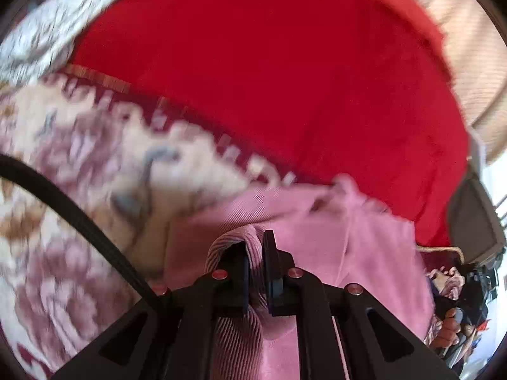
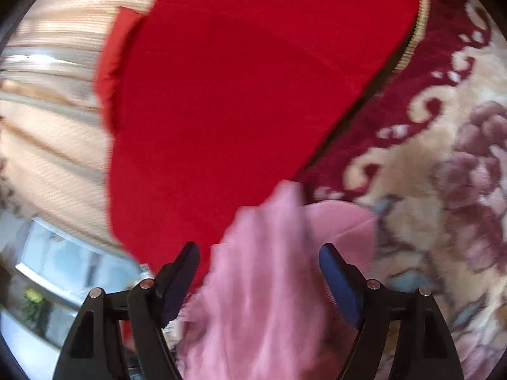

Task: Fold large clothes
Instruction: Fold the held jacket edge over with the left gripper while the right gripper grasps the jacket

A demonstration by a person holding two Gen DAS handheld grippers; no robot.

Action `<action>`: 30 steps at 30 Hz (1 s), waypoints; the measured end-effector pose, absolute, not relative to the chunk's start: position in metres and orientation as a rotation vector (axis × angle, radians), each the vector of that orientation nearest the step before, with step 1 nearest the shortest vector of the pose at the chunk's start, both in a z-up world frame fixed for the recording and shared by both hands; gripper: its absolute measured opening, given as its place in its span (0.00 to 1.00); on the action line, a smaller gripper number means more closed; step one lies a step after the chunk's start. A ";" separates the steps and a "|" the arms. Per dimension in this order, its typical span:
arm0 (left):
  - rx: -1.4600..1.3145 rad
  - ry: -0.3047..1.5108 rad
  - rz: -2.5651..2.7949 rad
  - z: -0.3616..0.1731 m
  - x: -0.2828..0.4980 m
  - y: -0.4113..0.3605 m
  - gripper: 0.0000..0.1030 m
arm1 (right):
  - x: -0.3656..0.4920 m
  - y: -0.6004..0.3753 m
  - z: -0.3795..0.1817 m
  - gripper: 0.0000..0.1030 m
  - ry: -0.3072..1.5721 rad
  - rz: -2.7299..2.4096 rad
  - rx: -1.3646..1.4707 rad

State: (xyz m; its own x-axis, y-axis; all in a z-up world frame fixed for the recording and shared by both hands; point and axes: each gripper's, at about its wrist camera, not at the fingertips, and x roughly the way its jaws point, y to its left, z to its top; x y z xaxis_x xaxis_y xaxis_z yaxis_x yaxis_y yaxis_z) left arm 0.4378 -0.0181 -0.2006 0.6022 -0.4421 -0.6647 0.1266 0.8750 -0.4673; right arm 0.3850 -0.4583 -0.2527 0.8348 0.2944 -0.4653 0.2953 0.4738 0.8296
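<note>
A pink garment (image 1: 332, 237) lies partly on a red cloth and partly on a patterned carpet. My left gripper (image 1: 256, 247) is shut on the garment's ribbed pink edge (image 1: 228, 243), which bunches between the jaws. In the right wrist view the same pink garment (image 2: 269, 285) hangs blurred between the fingers of my right gripper (image 2: 258, 255). Its jaws stand wide apart and do not clamp the fabric.
A large red cloth (image 1: 269, 63) (image 2: 237, 79) covers the surface ahead. A cream and maroon floral carpet (image 1: 63, 164) (image 2: 443, 174) lies beside it. A grey-white patterned cloth (image 1: 50, 28) sits far left. A black cable (image 1: 79, 218) crosses the left view. Beige curtains (image 2: 54, 47) hang behind.
</note>
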 end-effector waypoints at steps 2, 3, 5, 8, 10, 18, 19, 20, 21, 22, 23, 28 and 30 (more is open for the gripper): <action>-0.416 0.811 -0.355 -0.188 0.431 -0.014 0.08 | 0.388 -0.451 -0.240 0.78 0.579 0.037 1.034; -0.433 0.793 -0.359 -0.183 0.439 -0.011 0.08 | 0.389 -0.442 -0.233 0.78 0.566 0.036 0.978; -0.485 0.752 -0.370 -0.182 0.437 -0.011 0.10 | 0.392 -0.424 -0.218 0.78 0.547 0.051 0.871; -0.515 0.753 -0.395 -0.188 0.445 -0.013 0.32 | 0.405 -0.395 -0.218 0.78 0.593 0.102 0.758; -0.519 0.768 -0.370 -0.195 0.450 -0.015 0.45 | 0.415 -0.382 -0.229 0.76 0.695 0.078 0.682; -0.687 0.729 -0.267 -0.190 0.439 0.017 0.70 | 0.415 -0.410 -0.240 0.56 0.725 -0.089 0.642; -0.638 0.698 -0.241 -0.183 0.435 0.015 0.73 | 0.417 -0.417 -0.235 0.67 0.704 -0.134 0.638; -0.609 0.681 -0.234 -0.179 0.433 0.013 0.74 | 0.420 -0.423 -0.235 0.77 0.693 -0.167 0.644; -0.588 0.673 -0.237 -0.176 0.433 0.010 0.74 | 0.425 -0.429 -0.236 0.78 0.694 -0.182 0.653; -0.576 0.675 -0.242 -0.177 0.435 0.007 0.74 | 0.438 -0.437 -0.239 0.78 0.728 -0.173 0.667; -0.568 0.681 -0.246 -0.178 0.437 0.004 0.74 | 0.448 -0.441 -0.246 0.78 0.772 -0.149 0.689; -0.467 0.788 -0.178 -0.192 0.452 -0.011 0.74 | 0.488 -0.432 -0.264 0.78 0.930 -0.044 0.678; -0.415 0.841 -0.175 -0.202 0.459 -0.018 0.74 | 0.491 -0.417 -0.258 0.72 0.903 -0.013 0.597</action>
State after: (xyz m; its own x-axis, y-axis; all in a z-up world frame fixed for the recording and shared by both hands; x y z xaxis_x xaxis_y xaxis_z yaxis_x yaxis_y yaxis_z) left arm 0.4591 -0.0184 -0.2016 0.6581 -0.3111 -0.6856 -0.0127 0.9060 -0.4232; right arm 0.4908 -0.4173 -0.2582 0.6304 0.2334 -0.7403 0.2550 0.8386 0.4815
